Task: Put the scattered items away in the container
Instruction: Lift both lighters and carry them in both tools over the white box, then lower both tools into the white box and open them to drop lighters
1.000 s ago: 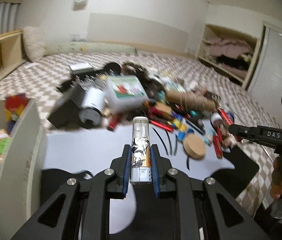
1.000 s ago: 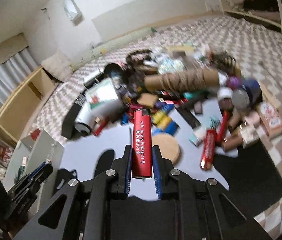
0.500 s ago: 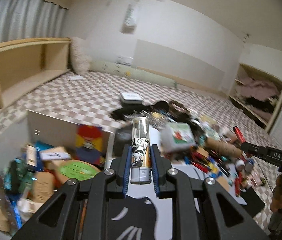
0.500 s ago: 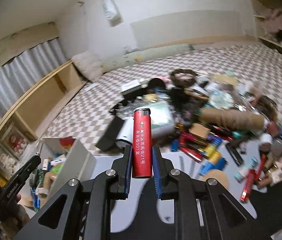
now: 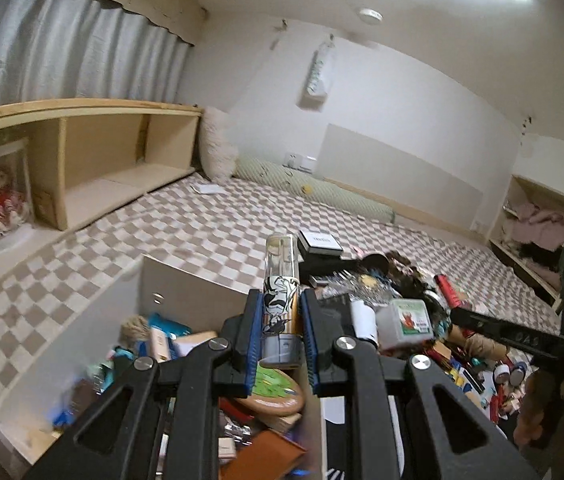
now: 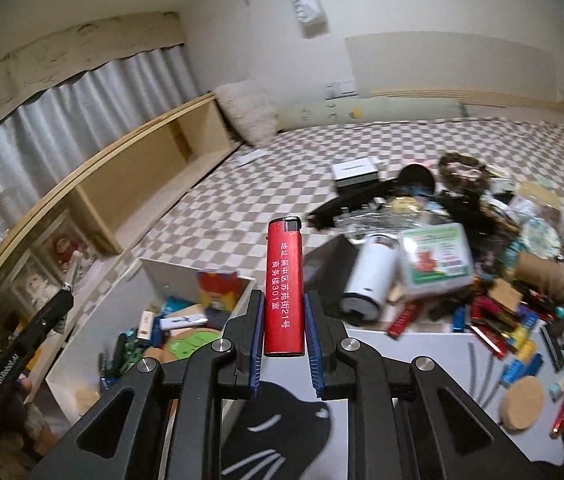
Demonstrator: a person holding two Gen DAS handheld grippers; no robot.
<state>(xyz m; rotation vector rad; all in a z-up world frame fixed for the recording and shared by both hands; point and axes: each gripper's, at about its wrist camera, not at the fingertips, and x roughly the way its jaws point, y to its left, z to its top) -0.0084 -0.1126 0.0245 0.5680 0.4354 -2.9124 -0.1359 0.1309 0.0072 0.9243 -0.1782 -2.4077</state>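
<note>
Left gripper point(image 5: 280, 334) clamps a clear lighter point(image 5: 280, 304), frame centre, above the box point(image 5: 185, 296). Right gripper point(image 6: 283, 334) clamps a red lighter point(image 6: 284, 288) near the box point(image 6: 237, 300) wall; early release risks an outside drop.

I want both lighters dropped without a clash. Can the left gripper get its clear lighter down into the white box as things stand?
Probably yes. The left gripper holds the clear lighter above the open white box, whose top has no lid. The right gripper with its red lighter sits off to the side, not between them.
</note>
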